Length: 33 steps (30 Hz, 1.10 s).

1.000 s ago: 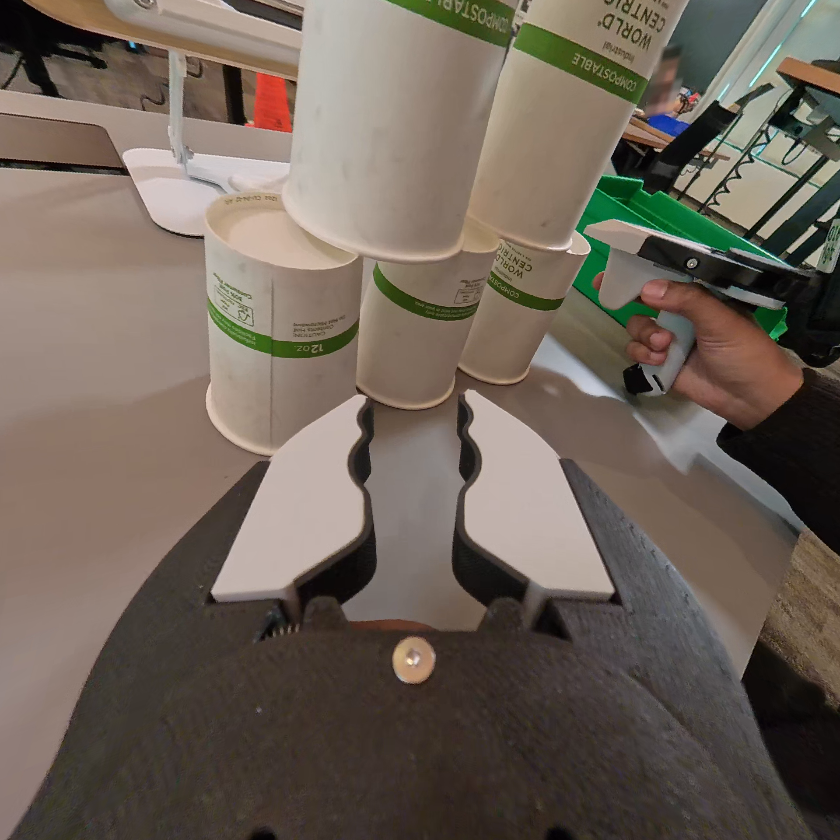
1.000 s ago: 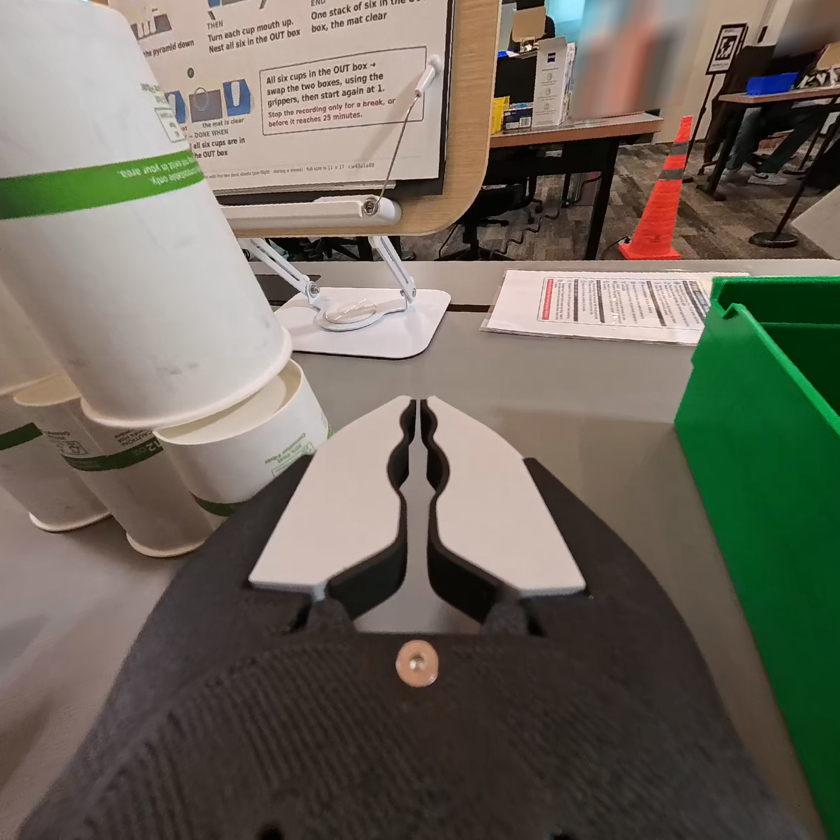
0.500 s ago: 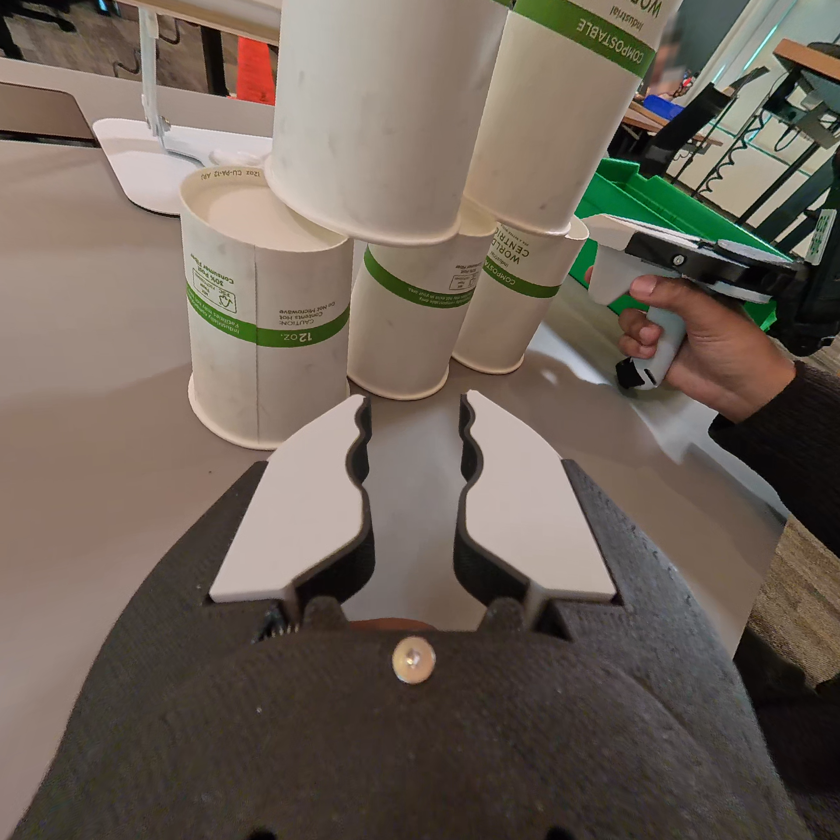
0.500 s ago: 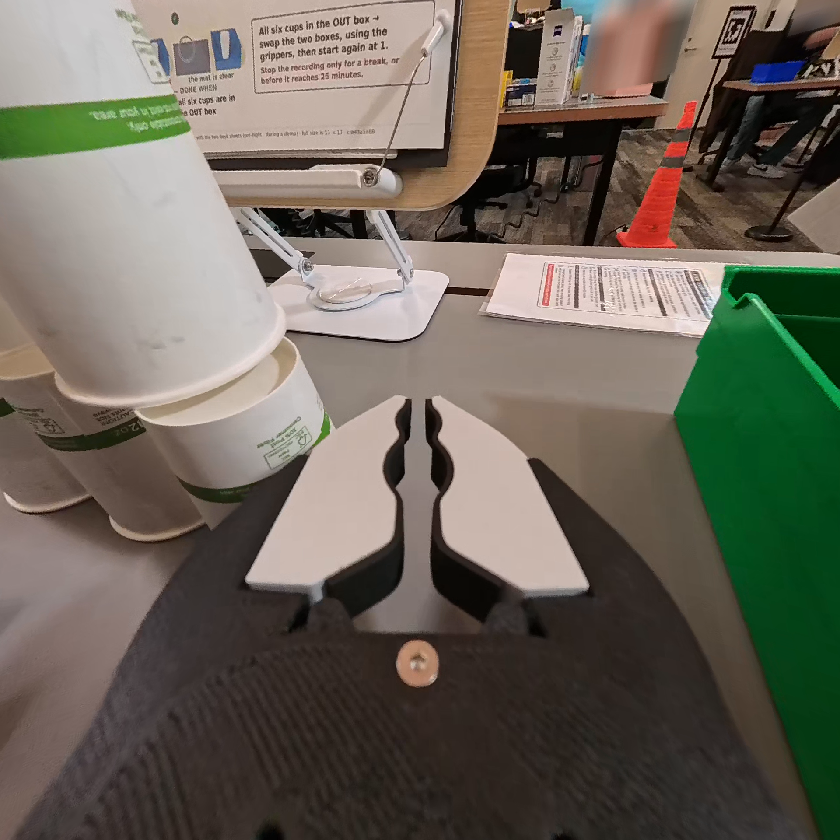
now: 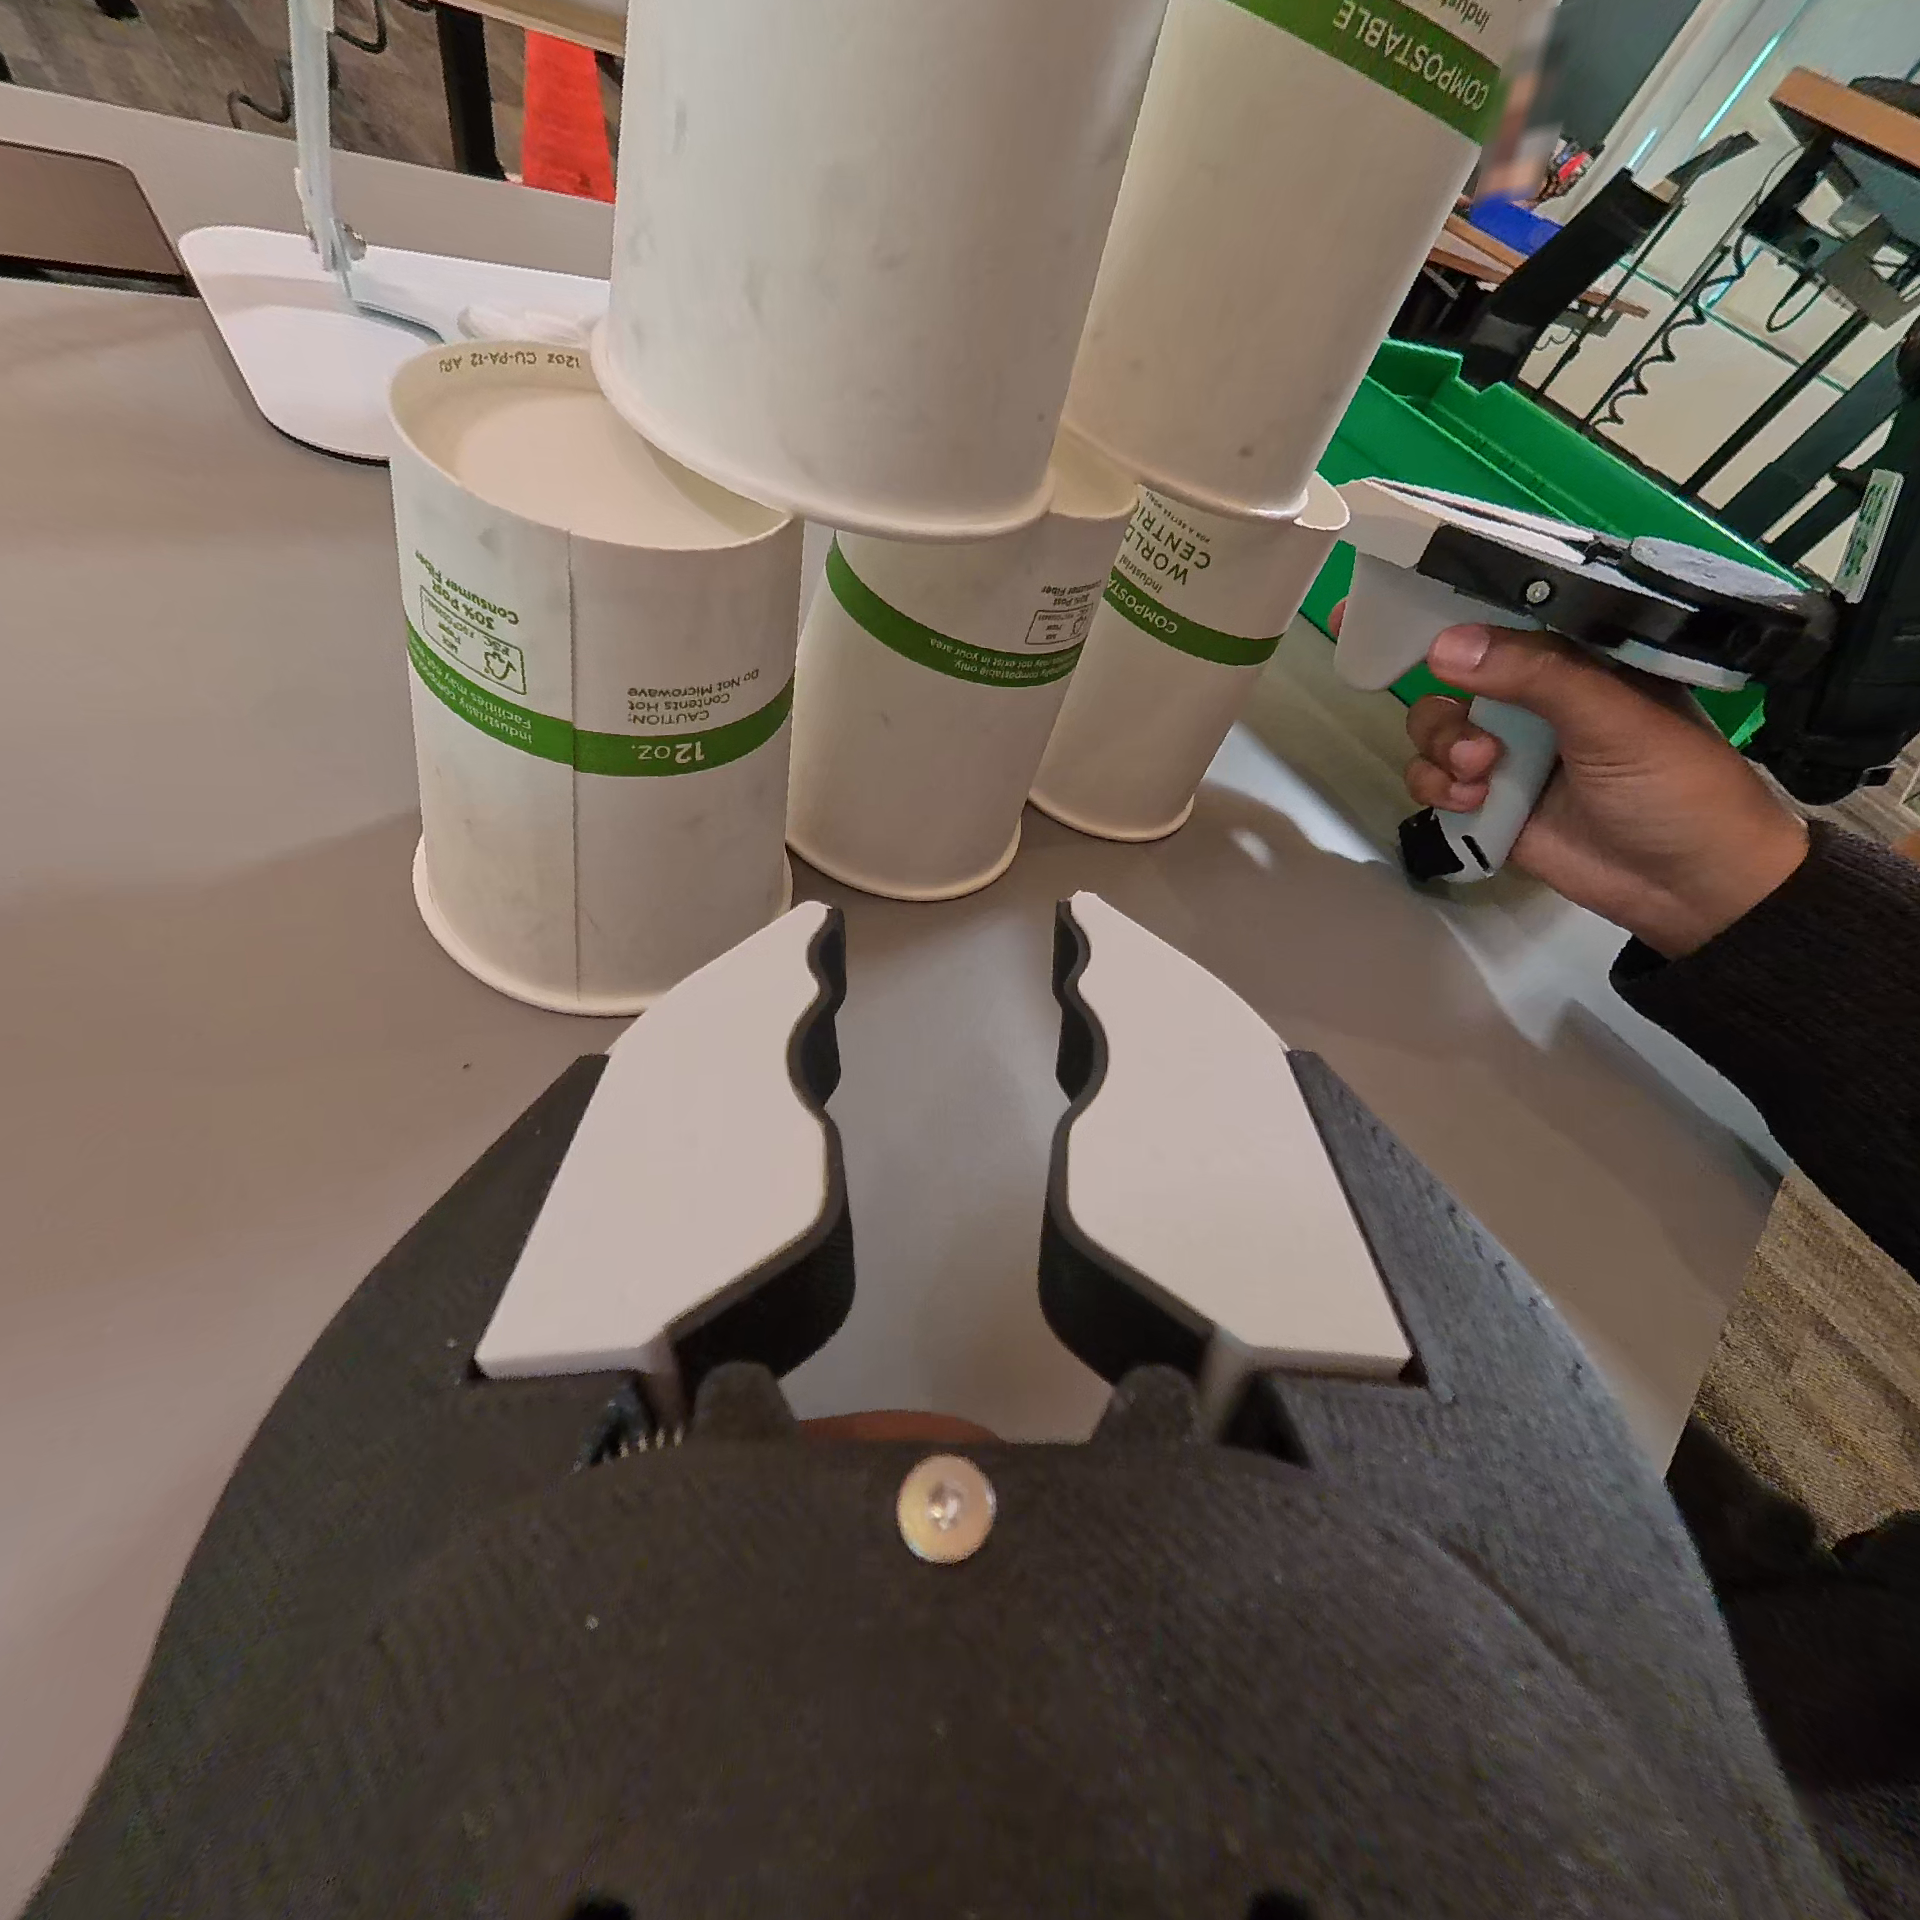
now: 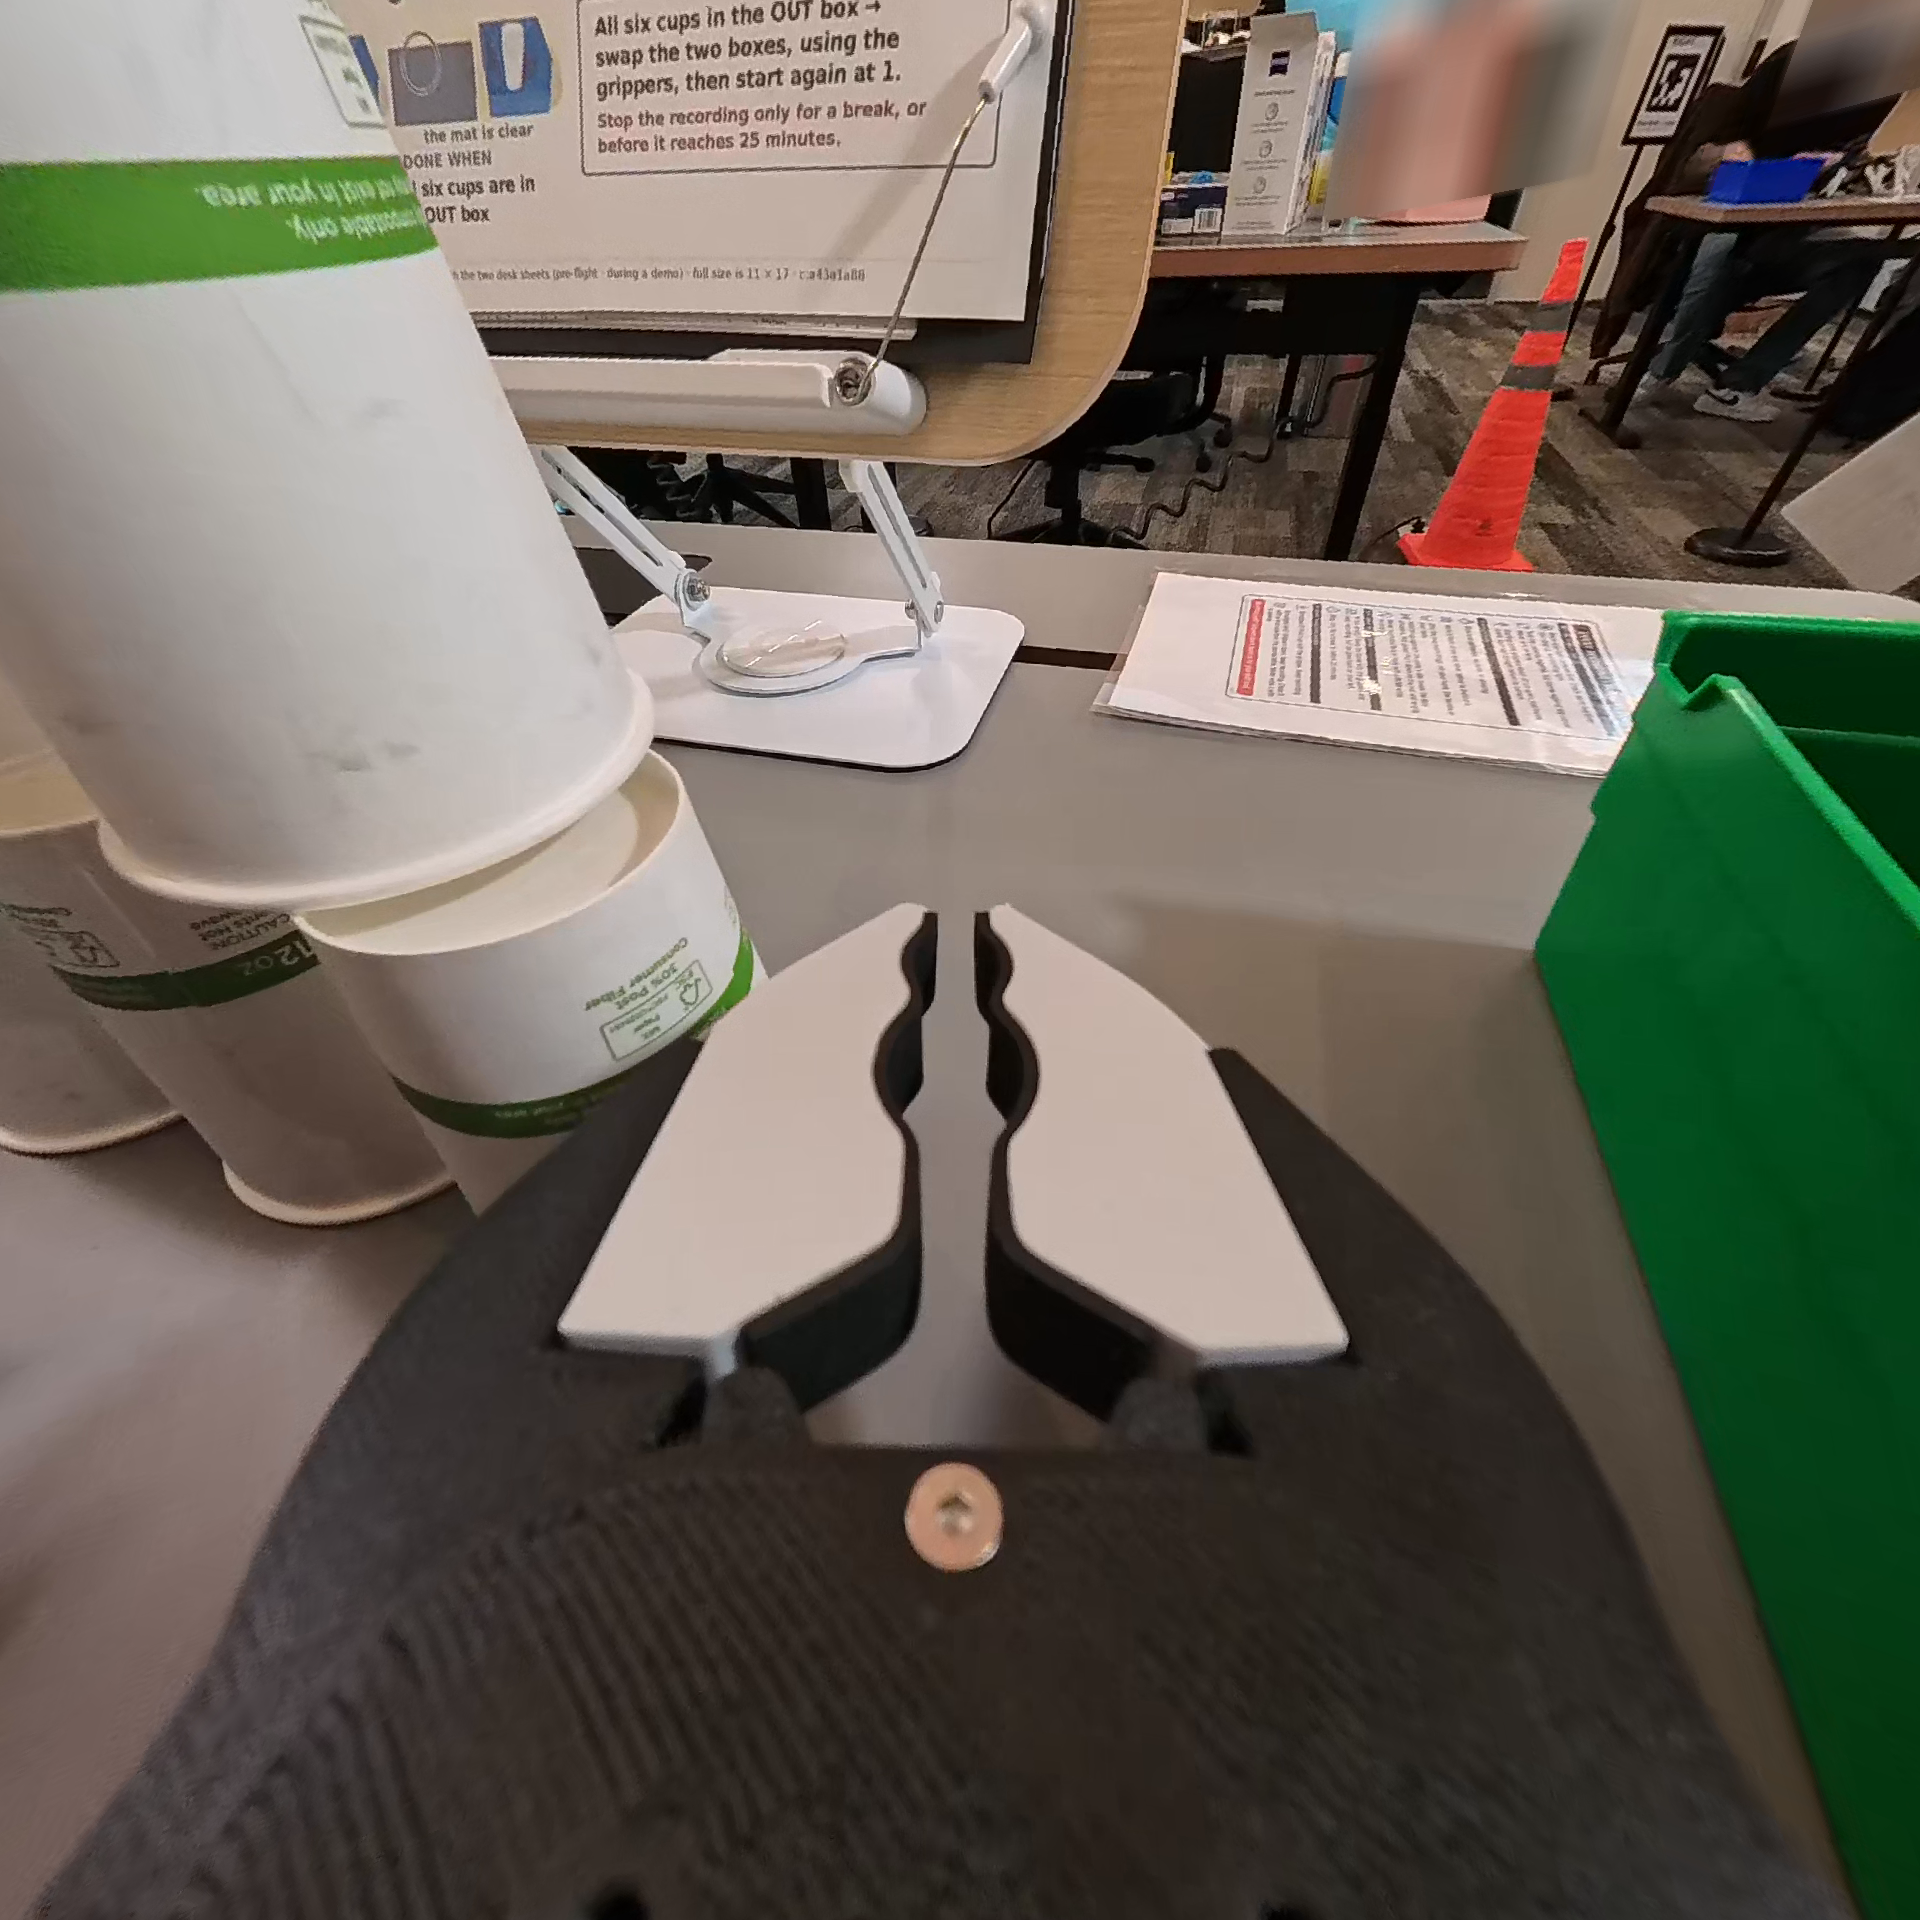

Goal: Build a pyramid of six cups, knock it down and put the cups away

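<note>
Grey matte tabletop (image 5: 187,935) in an open office with patterned carpet behind. Left gripper (image 5: 943,914), white fingers on a black textured body, stands released with a clear gap between the jaws and nothing in it; it sits low over the table just short of the cups. Nearest it, a row of three upside-down white paper cups with green bands: left base cup (image 5: 592,717), middle base cup (image 5: 914,727), right base cup (image 5: 1174,665), standing side by side. Two more inverted cups rest on their upturned bases: upper left cup (image 5: 852,260) bridging the left and middle ones, upper right cup (image 5: 1278,239) bridging the middle and right ones. Right gripper (image 6: 956,920) has its jaws nearly together, a narrow slit left, gripping nothing; a hand (image 5: 1621,790) in a dark sleeve holds its handle, just beside the right base cup. To its right, a green plastic bin (image 6: 1745,1039). Farther back, a white stand base (image 6: 831,675) carrying a wooden board with a printed sheet, a laminated paper sheet (image 6: 1392,665) flat on the table, and an orange traffic cone (image 6: 1496,436) on the floor.
</note>
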Available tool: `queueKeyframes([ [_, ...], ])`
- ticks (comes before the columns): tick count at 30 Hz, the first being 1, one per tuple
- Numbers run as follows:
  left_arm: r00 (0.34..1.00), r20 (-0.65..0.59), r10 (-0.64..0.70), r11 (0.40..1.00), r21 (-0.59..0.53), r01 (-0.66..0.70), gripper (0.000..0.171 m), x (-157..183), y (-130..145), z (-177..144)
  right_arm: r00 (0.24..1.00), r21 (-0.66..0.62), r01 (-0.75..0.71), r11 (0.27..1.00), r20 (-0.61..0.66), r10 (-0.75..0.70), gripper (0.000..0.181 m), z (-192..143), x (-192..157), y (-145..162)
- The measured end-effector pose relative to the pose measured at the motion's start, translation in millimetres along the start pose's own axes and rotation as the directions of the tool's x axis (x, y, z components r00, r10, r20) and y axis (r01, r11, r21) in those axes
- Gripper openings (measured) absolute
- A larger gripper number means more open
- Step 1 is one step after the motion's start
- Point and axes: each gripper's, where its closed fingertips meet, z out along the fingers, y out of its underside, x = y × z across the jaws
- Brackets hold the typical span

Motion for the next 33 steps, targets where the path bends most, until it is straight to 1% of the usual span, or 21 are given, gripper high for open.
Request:
queueKeyframes([
  [9, 1.000, 0.005, -0.003, 1.000, 0.001, 0.003, 0.039, -1, 0, 0, 1.000, -0.010, -0.006, 1.000, 0.019, 0.006, 0.009, 0, -2, 1],
  [13, 1.000, 0.010, -0.010, 1.000, 0.002, 0.010, 0.038, -3, -1, -1, 1.000, -0.011, -0.004, 1.000, 0.022, 0.005, 0.014, -1, -2, 0],
  [16, 1.000, 0.019, -0.011, 1.000, 0.003, 0.011, 0.037, -5, -2, -2, 0.999, -0.025, 0.031, 0.999, 0.012, -0.030, 0.018, -1, 0, 2],
  [20, 0.999, 0.032, -0.017, 1.000, 0.006, 0.017, 0.037, -9, -3, -3, 0.998, -0.024, 0.062, 0.998, 0.008, -0.062, 0.028, -2, 0, 2],
  [24, 0.998, 0.053, -0.026, 1.000, 0.016, 0.025, 0.037, -15, -6, -5, 0.998, -0.032, 0.063, 0.998, 0.027, -0.062, 0.038, -1, -4, 3],
  [27, 0.998, 0.051, -0.046, 0.999, 0.009, 0.045, 0.037, -17, -7, -7, 0.999, -0.038, 0.048, 0.998, 0.027, -0.047, 0.050, 0, -5, 4],
  [33, 0.997, 0.046, -0.066, 0.998, 0.004, 0.066, 0.037, -17, -7, -8, 0.999, -0.048, -0.016, 0.999, 0.030, 0.018, 0.065, 2, -3, 5],
])
